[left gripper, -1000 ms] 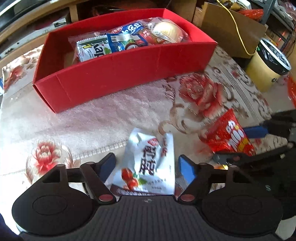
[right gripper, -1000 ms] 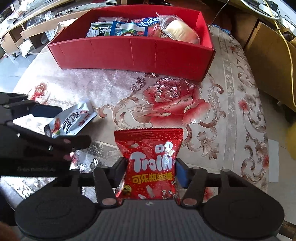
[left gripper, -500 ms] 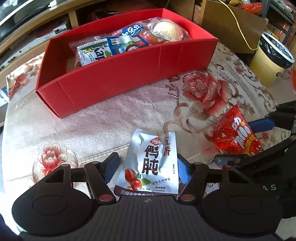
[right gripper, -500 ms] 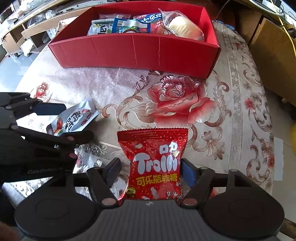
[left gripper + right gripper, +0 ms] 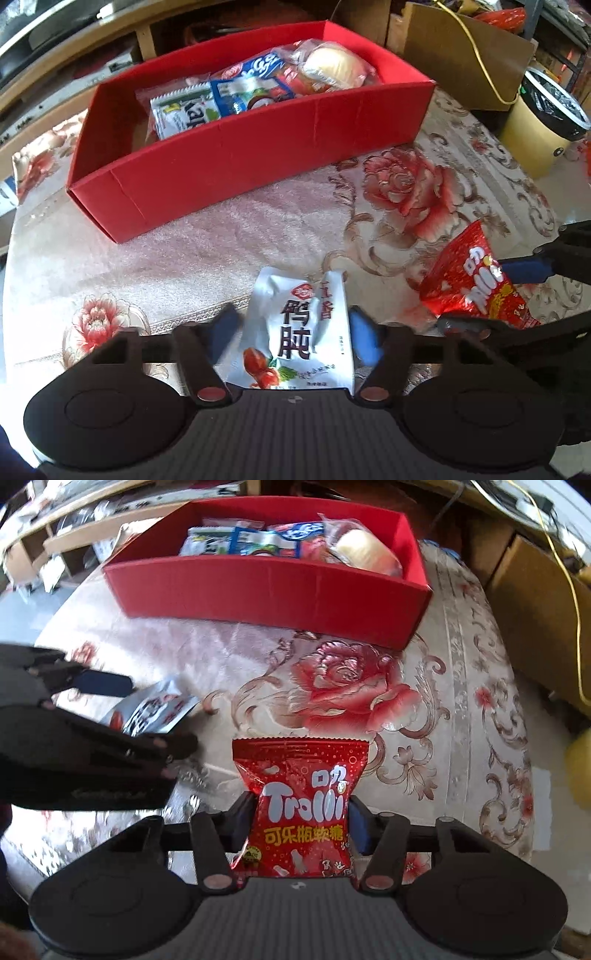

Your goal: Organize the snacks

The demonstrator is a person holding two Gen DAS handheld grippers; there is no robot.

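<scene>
A white snack packet (image 5: 295, 332) with black characters lies flat on the floral tablecloth (image 5: 184, 258). My left gripper (image 5: 293, 334) straddles it; its jaws are closing and the blue pads (image 5: 364, 341) press its side edges. The right gripper (image 5: 301, 823) is also closing, and it pinches the red Trolli gummy packet (image 5: 299, 775) into a waist. Each view shows the other gripper too: the left gripper (image 5: 155, 716) around the white packet (image 5: 147, 710), the right gripper (image 5: 484, 295) around the red packet (image 5: 469, 284). Beyond both stands the red box (image 5: 240, 173), also in the right wrist view (image 5: 266, 598).
Several wrapped snacks (image 5: 258, 85) fill the right part of the red box; its left end shows bare floor. A yellow bin with a black liner (image 5: 535, 140) and a cardboard box (image 5: 461, 55) stand off the table's right side. Shelves run behind the box.
Both grippers' jaws have come in onto their packets. The red packet is now squeezed narrow in the middle. Neither hand has shifted much.
</scene>
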